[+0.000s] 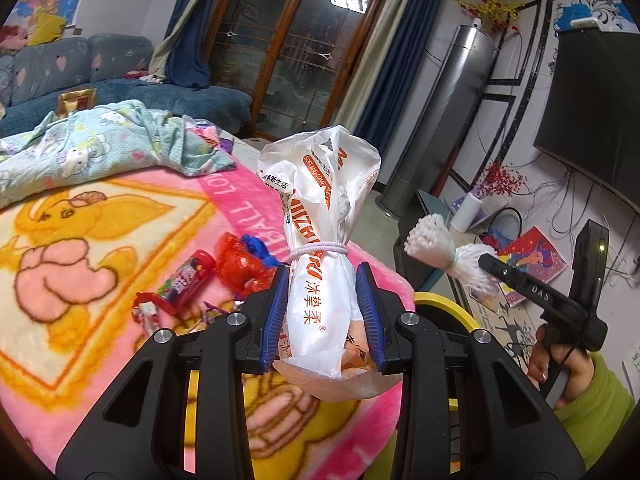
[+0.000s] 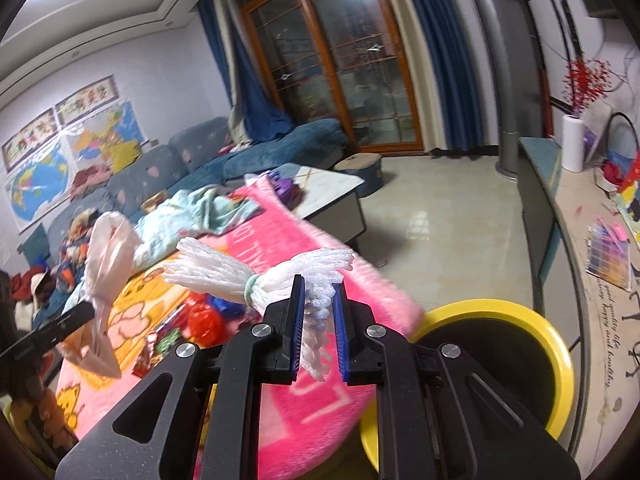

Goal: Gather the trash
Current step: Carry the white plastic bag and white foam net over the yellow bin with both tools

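- Two grips are full: the left gripper (image 1: pixel 322 312) has its jaws clamped on the lower half of a white plastic bag (image 1: pixel 320 216) with orange print, cinched by a pale hair tie, held upright above the pink blanket (image 1: pixel 120 240).
- On the other side, the right gripper (image 2: pixel 318 320) has its jaws closed tight on a bundle of white foam netting (image 2: pixel 240 272), bound by a pale green band (one frayed end sticks out to the left, the other hangs down between the pads).
- Just beyond and below the right gripper stands the yellow-rimmed bin (image 2: pixel 560 360), its black mouth open and unobstructed; neither piece is over it yet, though the foam netting is the nearer of the two.
- Left on the pink blanket, near the left jaws: a red crinkled wrapper (image 1: pixel 236 264), a small candy tube (image 1: pixel 186 280) and some smaller wrappers (image 1: pixel 146 312).
- Farther back lies a light-blue cartoon-print cloth (image 1: pixel 100 148), which looks like laundry rather than trash.
- My reading: the task is mid-way, with two pieces lifted but not dropped and several scraps yet to gather.
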